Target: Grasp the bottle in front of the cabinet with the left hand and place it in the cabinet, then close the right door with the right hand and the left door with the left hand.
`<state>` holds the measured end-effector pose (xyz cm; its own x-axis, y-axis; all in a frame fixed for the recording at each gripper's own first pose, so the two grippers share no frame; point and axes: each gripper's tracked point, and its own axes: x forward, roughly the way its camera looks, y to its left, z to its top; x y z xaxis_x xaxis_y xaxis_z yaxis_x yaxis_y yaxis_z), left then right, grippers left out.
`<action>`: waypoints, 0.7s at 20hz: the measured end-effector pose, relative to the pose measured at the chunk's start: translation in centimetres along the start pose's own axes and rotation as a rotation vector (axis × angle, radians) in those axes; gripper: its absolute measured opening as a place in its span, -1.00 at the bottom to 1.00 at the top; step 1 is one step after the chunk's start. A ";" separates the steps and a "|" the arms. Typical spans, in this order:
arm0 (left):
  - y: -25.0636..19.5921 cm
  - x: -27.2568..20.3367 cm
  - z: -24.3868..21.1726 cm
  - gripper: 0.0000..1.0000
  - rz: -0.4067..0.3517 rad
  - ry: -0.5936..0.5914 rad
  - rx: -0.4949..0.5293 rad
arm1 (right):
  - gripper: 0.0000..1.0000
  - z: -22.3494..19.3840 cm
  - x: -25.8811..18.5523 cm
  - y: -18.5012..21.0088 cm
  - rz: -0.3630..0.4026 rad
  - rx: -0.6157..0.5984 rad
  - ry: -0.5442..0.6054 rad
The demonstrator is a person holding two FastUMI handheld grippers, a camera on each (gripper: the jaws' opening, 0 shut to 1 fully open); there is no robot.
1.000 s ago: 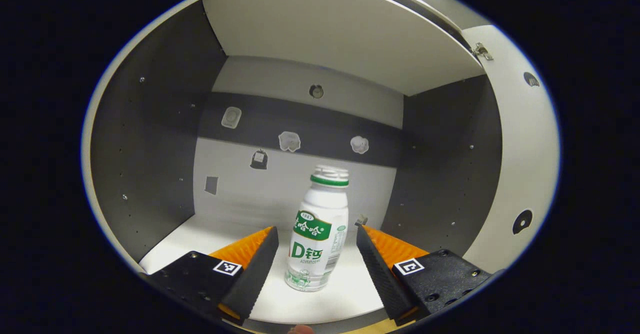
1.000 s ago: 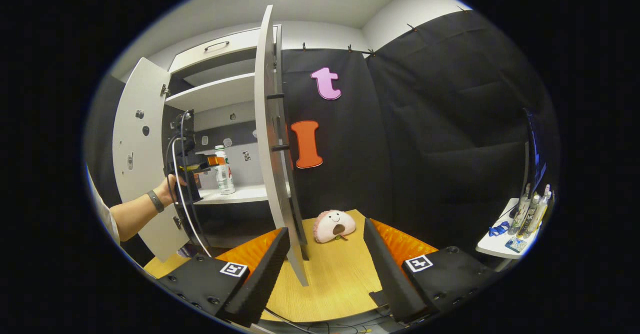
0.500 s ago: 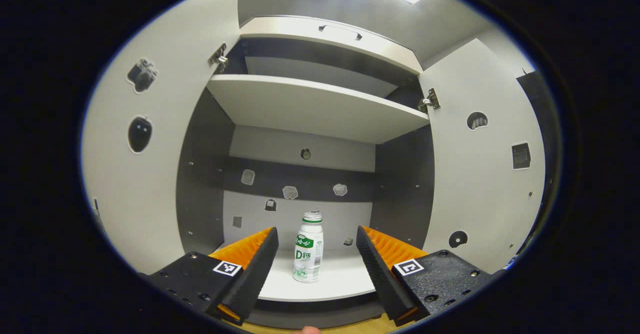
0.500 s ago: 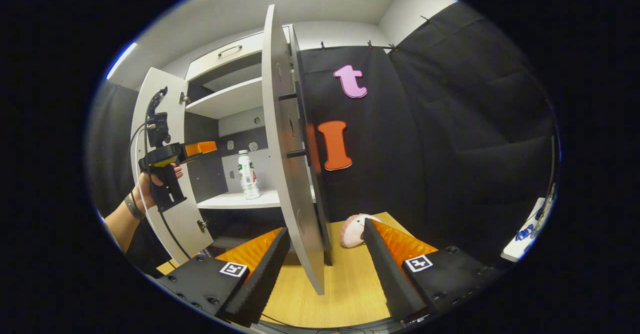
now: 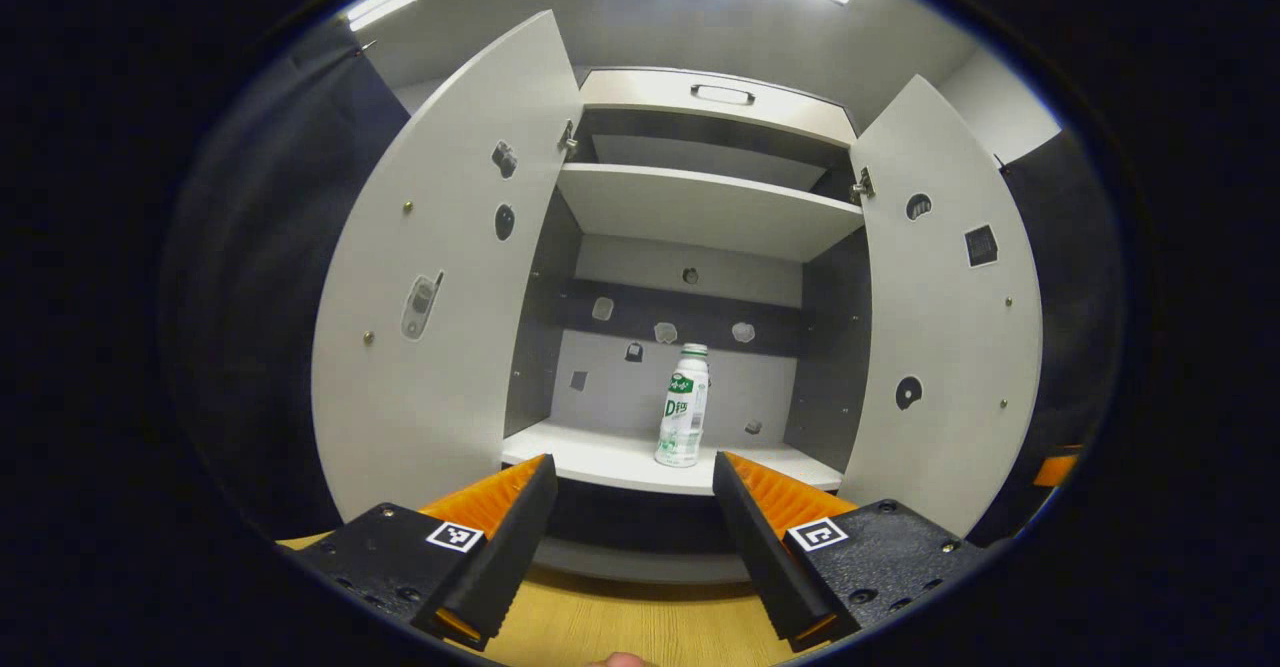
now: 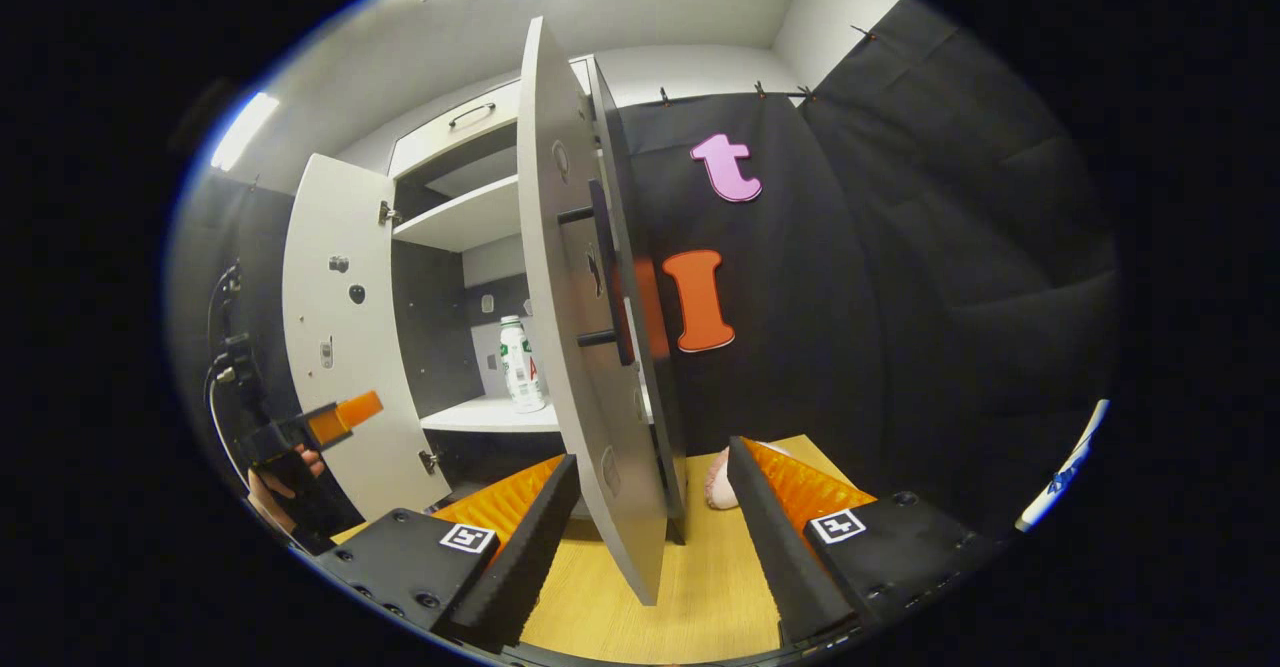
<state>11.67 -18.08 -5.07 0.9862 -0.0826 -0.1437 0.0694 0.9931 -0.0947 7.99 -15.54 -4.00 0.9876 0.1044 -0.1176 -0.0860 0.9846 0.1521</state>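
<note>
- Right gripper (image 6: 648,525): 2 fingers spread, empty, straddling the free edge of the tall pale-grey right door (image 6: 575,347); door panel upright, edge-on between the fingers, just ahead.
- Left gripper (image 5: 628,522): fingers spread, empty, well apart from the shelf.
- White plastic bottle with green label (image 5: 683,408): upright on the lower shelf of the white cabinet (image 5: 700,209).
- Right gripper view: dark bar handle (image 6: 600,277) on the door's outer face; left gripper view: inner faces of both doors, pale-grey left door (image 5: 440,277) wide open.
</note>
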 end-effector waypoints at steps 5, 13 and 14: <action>0.0 -2.6 -1.9 0.92 0.004 -0.011 0.041 | 0.96 4.6 0.7 -3.4 -0.104 -0.033 -0.057; 0.5 -3.4 -2.3 0.92 -0.065 0.013 0.018 | 0.95 14.7 5.0 -5.1 -0.186 -0.071 -0.177; 1.2 -3.7 -2.1 0.92 -0.055 0.008 0.029 | 0.97 14.8 5.6 -4.5 -0.178 -0.073 -0.174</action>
<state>7.83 -16.77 -6.71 0.9796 -0.1378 -0.1466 0.1281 0.9890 -0.0738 15.85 -21.49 9.15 0.9952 -0.0910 0.0358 0.0882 0.9935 0.0724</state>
